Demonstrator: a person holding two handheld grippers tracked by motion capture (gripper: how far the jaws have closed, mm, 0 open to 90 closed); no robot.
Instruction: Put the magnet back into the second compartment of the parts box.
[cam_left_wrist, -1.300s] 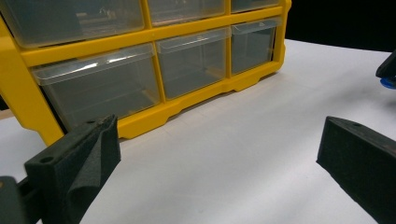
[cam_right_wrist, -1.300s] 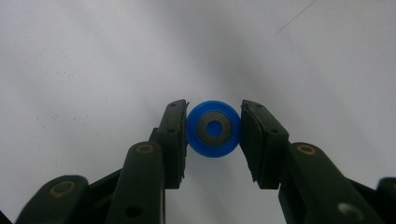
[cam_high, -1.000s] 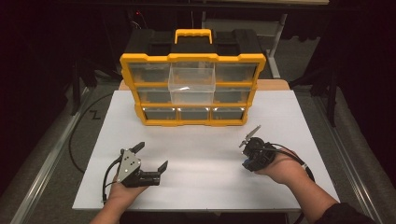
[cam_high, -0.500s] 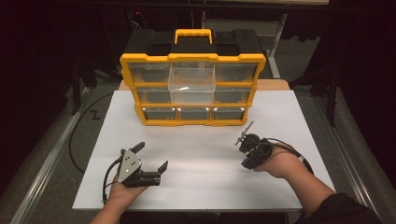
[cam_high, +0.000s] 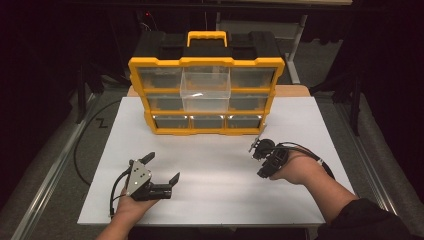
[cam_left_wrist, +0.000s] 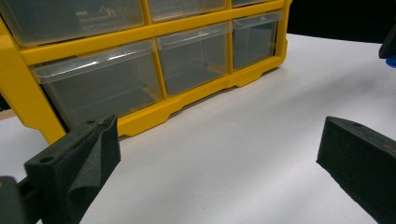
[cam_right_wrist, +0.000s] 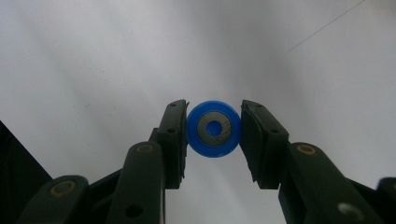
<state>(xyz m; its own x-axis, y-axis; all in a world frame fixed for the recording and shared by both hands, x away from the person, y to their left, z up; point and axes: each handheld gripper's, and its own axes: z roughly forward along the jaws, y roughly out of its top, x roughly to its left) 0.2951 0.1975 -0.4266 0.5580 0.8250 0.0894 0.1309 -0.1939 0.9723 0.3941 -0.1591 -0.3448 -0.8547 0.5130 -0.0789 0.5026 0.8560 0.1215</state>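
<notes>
Drawer cabinet (cam_high: 206, 95) behind both tools, on table (cam_high: 300, 125)
</notes>
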